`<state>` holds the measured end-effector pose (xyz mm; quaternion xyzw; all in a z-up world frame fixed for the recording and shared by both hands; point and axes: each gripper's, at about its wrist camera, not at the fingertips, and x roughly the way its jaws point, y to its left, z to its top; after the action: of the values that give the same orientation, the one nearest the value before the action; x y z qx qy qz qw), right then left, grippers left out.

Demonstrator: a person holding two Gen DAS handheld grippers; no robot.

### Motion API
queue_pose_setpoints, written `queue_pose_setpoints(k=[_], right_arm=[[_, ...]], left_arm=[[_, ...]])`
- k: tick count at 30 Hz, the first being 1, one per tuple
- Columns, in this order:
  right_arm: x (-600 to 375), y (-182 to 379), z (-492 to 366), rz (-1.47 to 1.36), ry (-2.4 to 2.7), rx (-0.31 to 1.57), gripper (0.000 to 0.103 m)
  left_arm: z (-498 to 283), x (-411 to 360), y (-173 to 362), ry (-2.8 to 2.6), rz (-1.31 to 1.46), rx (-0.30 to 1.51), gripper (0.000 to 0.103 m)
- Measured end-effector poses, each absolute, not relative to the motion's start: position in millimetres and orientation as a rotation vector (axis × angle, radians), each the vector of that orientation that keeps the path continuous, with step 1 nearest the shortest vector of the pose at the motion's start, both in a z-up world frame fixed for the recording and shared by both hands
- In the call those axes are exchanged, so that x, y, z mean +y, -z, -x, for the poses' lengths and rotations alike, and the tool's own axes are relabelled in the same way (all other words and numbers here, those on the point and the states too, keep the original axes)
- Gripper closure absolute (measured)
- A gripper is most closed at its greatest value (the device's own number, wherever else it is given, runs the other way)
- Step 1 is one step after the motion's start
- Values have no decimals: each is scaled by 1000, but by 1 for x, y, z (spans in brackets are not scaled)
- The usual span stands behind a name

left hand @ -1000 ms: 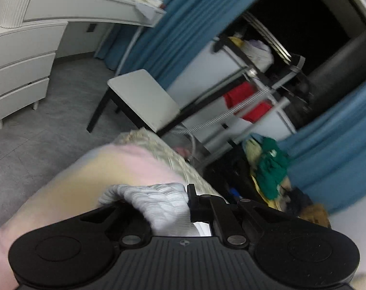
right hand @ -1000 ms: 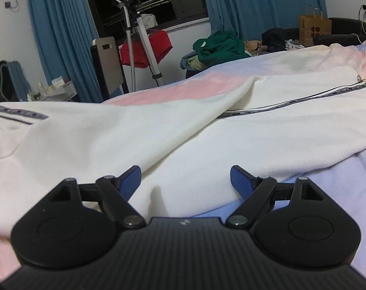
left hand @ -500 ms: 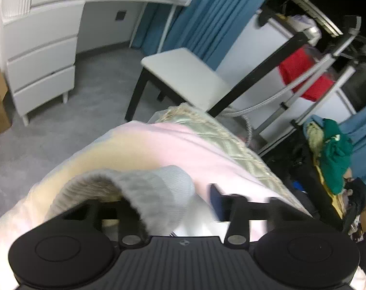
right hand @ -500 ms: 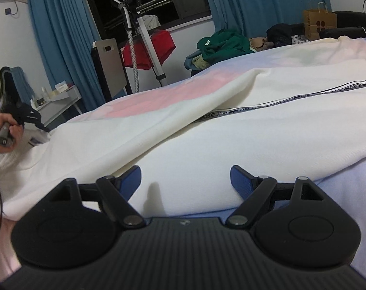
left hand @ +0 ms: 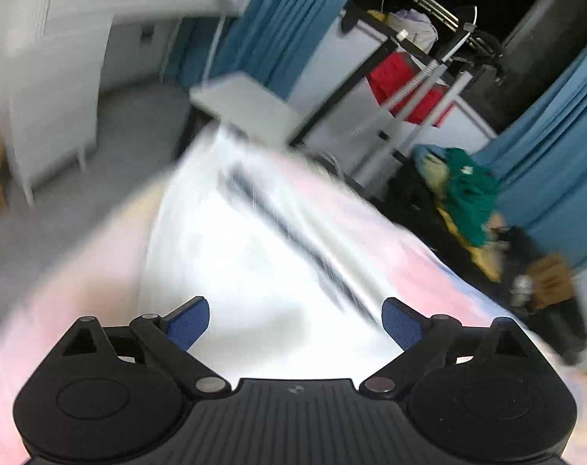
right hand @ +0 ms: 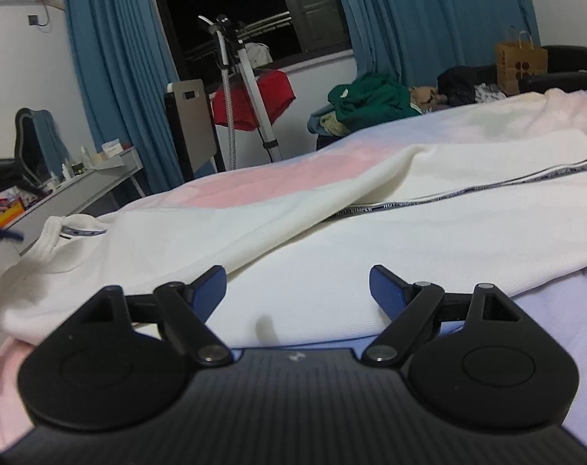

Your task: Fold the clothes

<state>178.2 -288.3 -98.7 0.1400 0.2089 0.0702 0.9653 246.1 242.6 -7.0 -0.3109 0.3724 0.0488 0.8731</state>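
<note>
A cream-white garment with a black lettered zipper tape point(right hand: 429, 201) lies spread on a bed with a pink and lilac sheet point(right hand: 278, 170). Its ribbed cuff end point(right hand: 67, 232) lies at the left in the right wrist view. My right gripper point(right hand: 297, 286) is open and empty, low over the garment's near edge. In the left wrist view the garment point(left hand: 254, 255) is motion-blurred, with the dark tape point(left hand: 293, 240) running across it. My left gripper point(left hand: 295, 319) is open and empty just above it.
Beside the bed stand a white chair point(left hand: 247, 104), a white desk with drawers point(left hand: 53, 66), and a garment steamer stand point(right hand: 239, 89) with a red cloth point(right hand: 262, 97). A pile of green and dark clothes point(right hand: 371, 100) and a brown paper bag point(right hand: 520, 62) lie beyond the bed. Blue curtains hang behind.
My left gripper has opened and let go of the garment's ribbed cuff, which now lies on the bed. The left view swings fast. The right gripper has stayed open and nearly still.
</note>
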Motion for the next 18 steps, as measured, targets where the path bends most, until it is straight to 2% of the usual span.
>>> queue_pose_setpoints(k=[8, 15, 18], right_arm=[[-286, 91, -159, -233, -134, 403, 21], [-289, 89, -153, -231, -107, 408, 21], [-289, 89, -155, -236, -97, 414, 21]], left_arm=[[-137, 243, 94, -90, 983, 755, 9], [-101, 249, 95, -92, 1109, 678, 7], [-84, 242, 101, -168, 1119, 718, 6]])
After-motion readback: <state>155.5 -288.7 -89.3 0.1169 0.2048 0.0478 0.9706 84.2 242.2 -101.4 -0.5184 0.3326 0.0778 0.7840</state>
